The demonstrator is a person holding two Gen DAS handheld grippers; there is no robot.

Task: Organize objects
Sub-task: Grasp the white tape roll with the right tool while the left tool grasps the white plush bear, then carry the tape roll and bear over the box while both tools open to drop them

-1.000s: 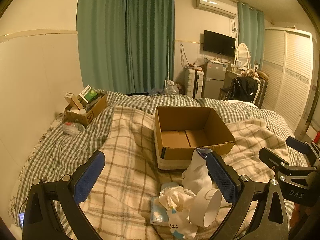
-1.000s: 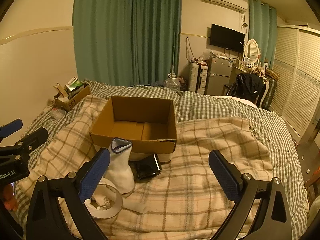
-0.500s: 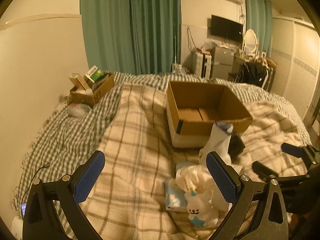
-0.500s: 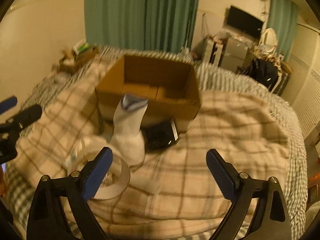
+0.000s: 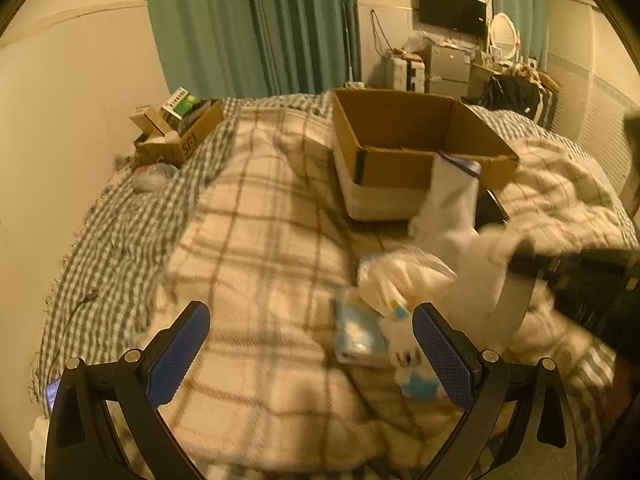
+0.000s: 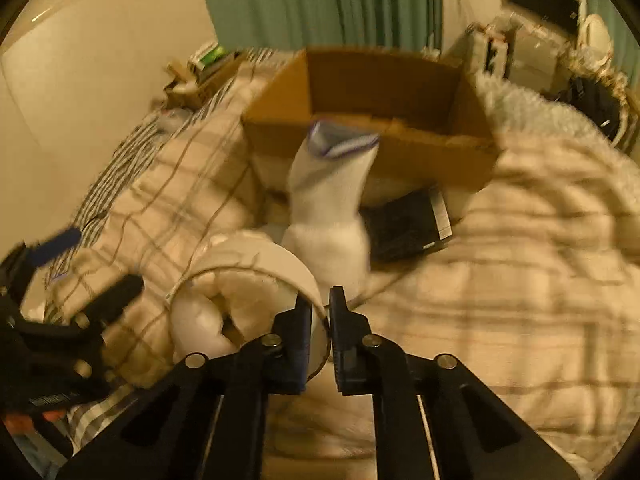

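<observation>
Right wrist view, lower centre of the frame: right gripper (image 6: pixel 321 322), black arms rising from the bottom edge, blue-padded fingers drawn close together and pinching the near wall of a white, cup-like paper cylinder (image 6: pixel 256 268) lying on its side with its mouth toward the lower left. White crumpled material (image 6: pixel 200 320) fills that mouth. Directly above the cylinder, at frame centre, an upright white sock with a blue-grey cuff (image 6: pixel 332 200) stands against the front wall of an open brown cardboard box (image 6: pixel 400 156). A flat black rectangular object (image 6: pixel 404 228) lies just right of the sock, at the foot of the box. All rest on a cream plaid blanket (image 6: pixel 520 280). The picture is blurred.

Left wrist view, bottom of the frame: left gripper (image 5: pixel 312 354), black arms, blue-padded fingers spread wide, gripping nothing, held low over the plaid blanket. Between and just beyond the fingertips, right of centre: a light-blue flat packet (image 5: pixel 356 332) and a small white plush figure with blue trim (image 5: pixel 404 354), the latter just beside the right finger pad. Whether it touches the pad cannot be told. Upper left: a smaller brown cardboard box filled with assorted items (image 5: pixel 180 136), near the wall on a green-and-white checked bedcover (image 5: pixel 120 232). Green curtains (image 5: pixel 256 24) hang at the top centre.
</observation>
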